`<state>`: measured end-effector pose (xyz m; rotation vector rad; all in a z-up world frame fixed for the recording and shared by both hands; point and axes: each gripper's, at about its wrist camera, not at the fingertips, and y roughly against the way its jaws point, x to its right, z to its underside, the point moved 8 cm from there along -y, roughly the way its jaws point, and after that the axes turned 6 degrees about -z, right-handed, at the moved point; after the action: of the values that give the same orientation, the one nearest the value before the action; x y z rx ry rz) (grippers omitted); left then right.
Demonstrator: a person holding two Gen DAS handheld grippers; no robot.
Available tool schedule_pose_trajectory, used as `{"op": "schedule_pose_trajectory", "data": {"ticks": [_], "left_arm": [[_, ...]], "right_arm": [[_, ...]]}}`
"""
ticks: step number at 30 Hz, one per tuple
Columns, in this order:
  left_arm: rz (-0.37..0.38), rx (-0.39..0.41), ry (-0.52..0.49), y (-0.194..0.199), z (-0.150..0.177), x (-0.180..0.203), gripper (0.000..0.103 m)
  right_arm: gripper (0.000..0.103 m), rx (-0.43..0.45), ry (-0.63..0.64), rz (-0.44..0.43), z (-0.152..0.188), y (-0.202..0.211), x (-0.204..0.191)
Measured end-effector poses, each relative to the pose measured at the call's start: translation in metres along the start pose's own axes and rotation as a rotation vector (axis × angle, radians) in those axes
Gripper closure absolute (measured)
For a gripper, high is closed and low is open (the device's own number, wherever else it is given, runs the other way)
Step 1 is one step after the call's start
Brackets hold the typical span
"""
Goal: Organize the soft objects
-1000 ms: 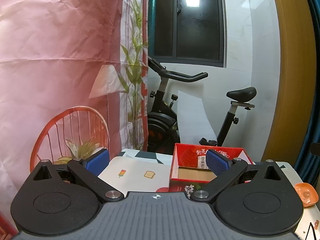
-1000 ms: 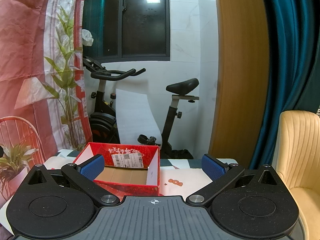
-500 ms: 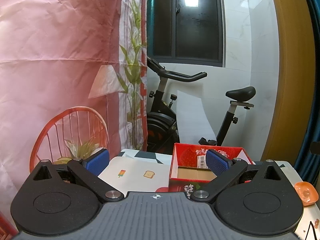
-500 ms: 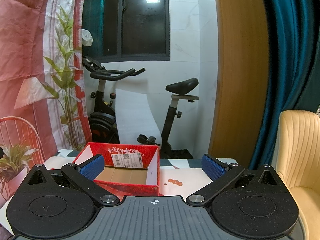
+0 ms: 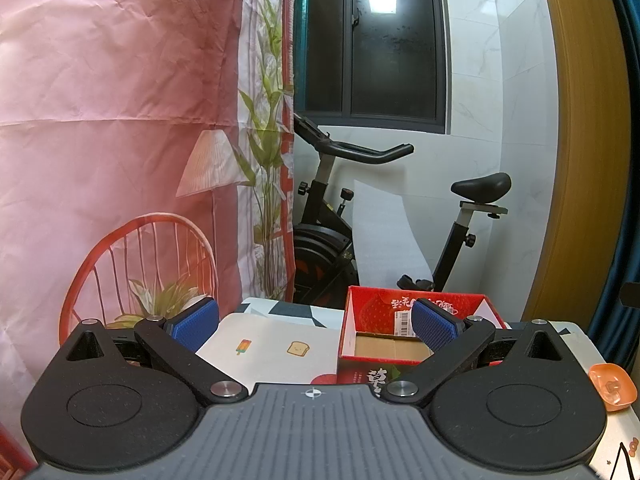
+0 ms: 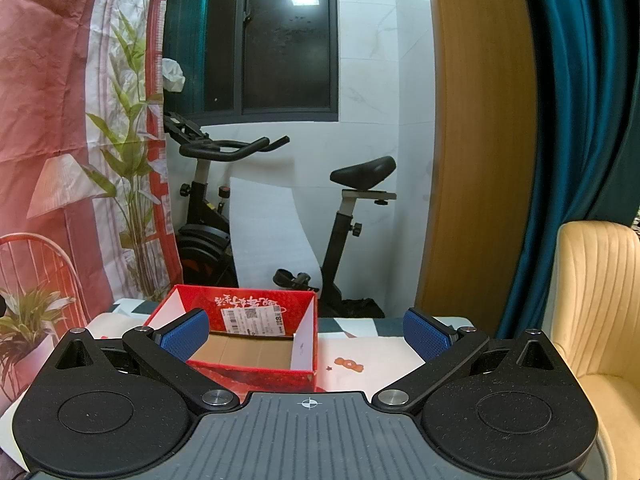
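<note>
Holding both grippers level before an empty red box [image 6: 256, 344] on the worktop [image 5: 272, 344].
Left gripper [image 5: 314, 326] and right gripper [image 6: 306, 334] fingers spread wide, holding nothing; I'd tilt down to find soft objects first.

Left tool [image 5: 314, 326] spread wide and empty, above table [image 5: 272, 360], red box [image 5: 360, 344] ahead right, orange dish [image 5: 612, 386] far right

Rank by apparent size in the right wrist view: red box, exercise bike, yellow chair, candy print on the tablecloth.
1. exercise bike
2. red box or yellow chair: unsure, since the frame crops the chair
3. candy print, clearly smallest
</note>
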<state>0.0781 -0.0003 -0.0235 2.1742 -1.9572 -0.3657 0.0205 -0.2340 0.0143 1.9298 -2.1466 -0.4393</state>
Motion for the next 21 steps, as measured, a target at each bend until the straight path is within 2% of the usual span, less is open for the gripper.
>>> {"op": "schedule_pose_trajectory", "data": {"ticks": [21], "left_arm": [[0.006,0.002,-0.002,-0.0003,0.0005,0.0004,0.000]], "right_arm": [[0.000,-0.002,-0.001,0.000,0.0006,-0.0018,0.0011]]}}
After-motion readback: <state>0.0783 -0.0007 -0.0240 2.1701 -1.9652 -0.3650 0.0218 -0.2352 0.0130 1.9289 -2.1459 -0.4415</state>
